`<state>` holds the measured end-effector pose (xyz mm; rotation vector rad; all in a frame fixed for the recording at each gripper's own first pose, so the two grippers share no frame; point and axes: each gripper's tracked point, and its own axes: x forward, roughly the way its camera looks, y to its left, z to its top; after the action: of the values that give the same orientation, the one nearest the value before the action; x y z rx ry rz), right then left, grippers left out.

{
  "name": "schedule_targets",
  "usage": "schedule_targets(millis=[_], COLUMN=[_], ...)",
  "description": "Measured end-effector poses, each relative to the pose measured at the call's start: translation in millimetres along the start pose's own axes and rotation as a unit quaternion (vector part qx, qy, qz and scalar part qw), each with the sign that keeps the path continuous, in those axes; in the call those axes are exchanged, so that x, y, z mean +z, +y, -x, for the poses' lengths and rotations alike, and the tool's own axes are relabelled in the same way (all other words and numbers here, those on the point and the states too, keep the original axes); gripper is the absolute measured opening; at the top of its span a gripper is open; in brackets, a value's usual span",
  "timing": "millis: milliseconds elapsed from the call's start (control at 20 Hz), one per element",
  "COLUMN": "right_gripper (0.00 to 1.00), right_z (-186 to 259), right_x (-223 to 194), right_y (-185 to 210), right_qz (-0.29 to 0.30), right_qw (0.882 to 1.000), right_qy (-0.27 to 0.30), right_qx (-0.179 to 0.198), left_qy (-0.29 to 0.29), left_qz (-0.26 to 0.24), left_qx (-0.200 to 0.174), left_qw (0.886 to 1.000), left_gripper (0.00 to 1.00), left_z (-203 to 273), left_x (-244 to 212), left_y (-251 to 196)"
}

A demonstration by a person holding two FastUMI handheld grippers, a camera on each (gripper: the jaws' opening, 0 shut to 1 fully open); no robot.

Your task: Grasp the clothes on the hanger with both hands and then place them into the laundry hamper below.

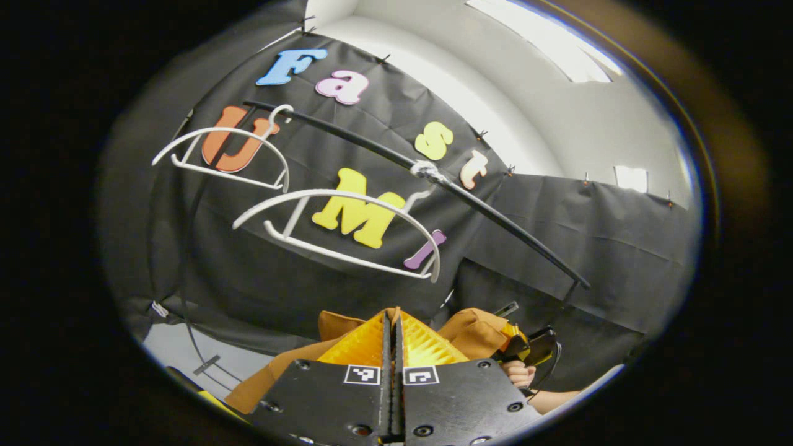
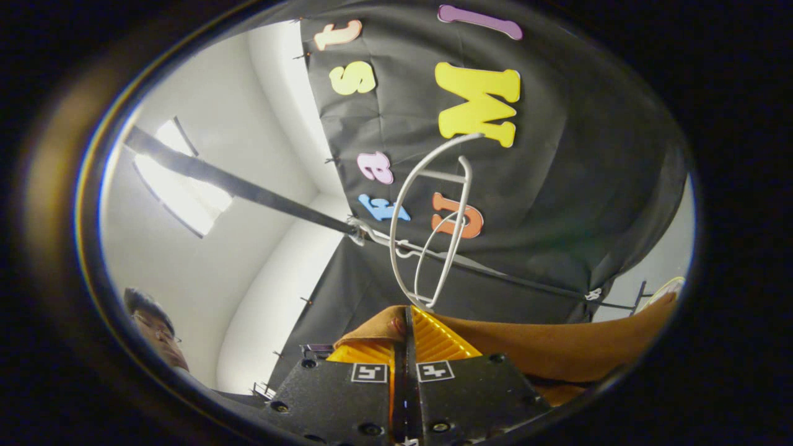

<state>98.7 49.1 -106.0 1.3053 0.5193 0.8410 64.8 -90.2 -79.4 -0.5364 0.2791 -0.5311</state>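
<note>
Garment (image 1: 477, 331) is brown cloth, off both hangers and pinched at two spots. Left gripper (image 1: 391, 322) in the left gripper view: jaws pressed nearly together, only a thin slit between them, with a fold of the brown cloth caught at the tips and spilling out on both sides below. Right gripper (image 2: 409, 319) in the right gripper view: same story, jaws all but closed on an edge of the garment (image 2: 557, 350), which stretches away to the right of that view as a long taut band.

Two white hangers hang bare on the black rail (image 1: 495, 223): near hanger (image 1: 347, 232) just above the left gripper's tips, far hanger (image 1: 226, 155) further along the rail toward the upper left. Right gripper view sees the same pair edge-on (near hanger (image 2: 427, 229) with its lower end almost at the cloth, close above the gripper's tips), strung on the rail (image 2: 248, 189).

Left gripper view also catches the other gripper (image 1: 526, 347) at lower right with a hand (image 1: 519, 373) on it, cloth bunched right at it. A person's head sits at the lower left of the right gripper view. Hamper: cannot tell where it is.
</note>
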Motion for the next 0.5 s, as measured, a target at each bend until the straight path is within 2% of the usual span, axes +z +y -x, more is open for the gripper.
schedule_targets(millis=[100, 150, 250, 300, 400, 500], right_gripper=[0.04, 0.04, 0.04, 0.04, 0.0, 0.04], right_z=[-3, -5, -9, -14, -19, -18], right_x=[-11, -17, -29, -29, -34, -45], right_y=[2, 5, 6, -3, -25, -54], right_qz=[0.0, 0.0, 0.014, 0.017, 0.018, 0.012], right_qw=[1.0, 1.0, 0.999, 0.999, 0.998, 0.996], right_qy=[0.01, 0.016, 0.028, 0.029, 0.034, 0.036], right_qx=[-0.003, 0.0, -0.005, -0.017, -0.048, -0.084], left_qy=[0.007, 0.01, 0.013, 0.018, 0.037, 0.059], left_qz=[0.004, 0.001, -0.006, -0.006, -0.004, -0.003], left_qx=[-0.017, -0.024, -0.029, -0.025, -0.011, 0.003], left_qw=[1.0, 1.0, 0.999, 1.0, 0.999, 0.998], left_gripper=[0.06, 0.0, 0.0, 0.06, 0.06, 0.06], left_z=[-6, -9, -16, -18, -20, -25], left_x=[-6, -8, -12, -19, -37, -57], left_y=[-18, -27, -36, -34, -25, -11])
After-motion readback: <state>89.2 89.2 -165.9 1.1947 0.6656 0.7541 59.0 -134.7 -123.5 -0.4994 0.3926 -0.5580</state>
